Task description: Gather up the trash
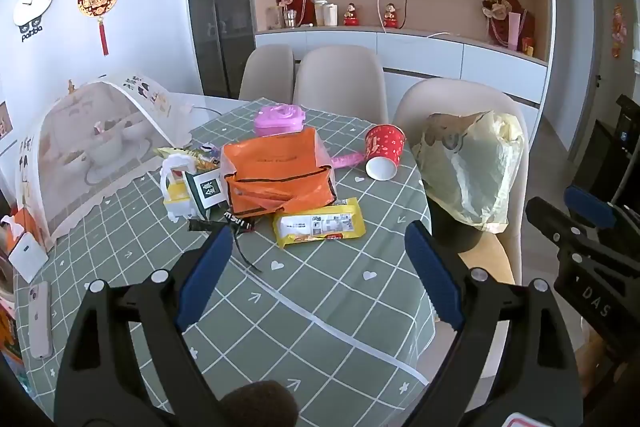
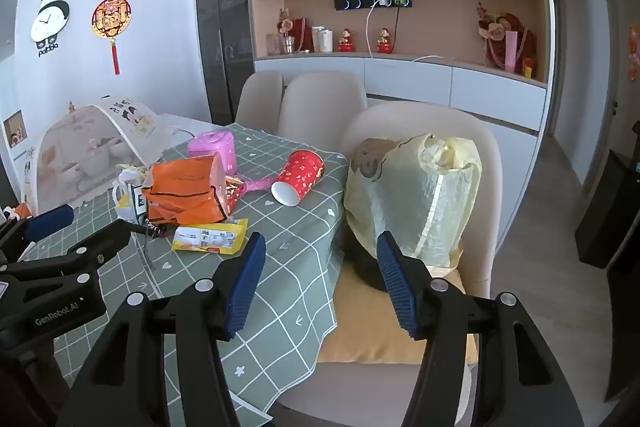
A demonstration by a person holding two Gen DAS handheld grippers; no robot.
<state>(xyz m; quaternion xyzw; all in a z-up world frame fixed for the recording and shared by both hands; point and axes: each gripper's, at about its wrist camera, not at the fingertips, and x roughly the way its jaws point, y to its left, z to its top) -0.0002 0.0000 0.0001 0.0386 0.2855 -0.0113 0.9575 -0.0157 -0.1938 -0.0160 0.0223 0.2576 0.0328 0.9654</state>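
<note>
Trash lies on the green checked tablecloth: an orange plastic bag, a yellow wrapper, a tipped red paper cup and small packets. A bin lined with a pale yellow bag stands on the chair to the right. My left gripper hangs open over the near tablecloth, short of the wrapper, nothing between its fingers. My right gripper is open at the table's edge, in front of the yellow bag. The cup and wrapper also show in the right wrist view.
A mesh food cover stands at the left of the table, a pink box behind the orange bag. A phone and a white box lie at the near left. Beige chairs ring the far side before a shelf wall.
</note>
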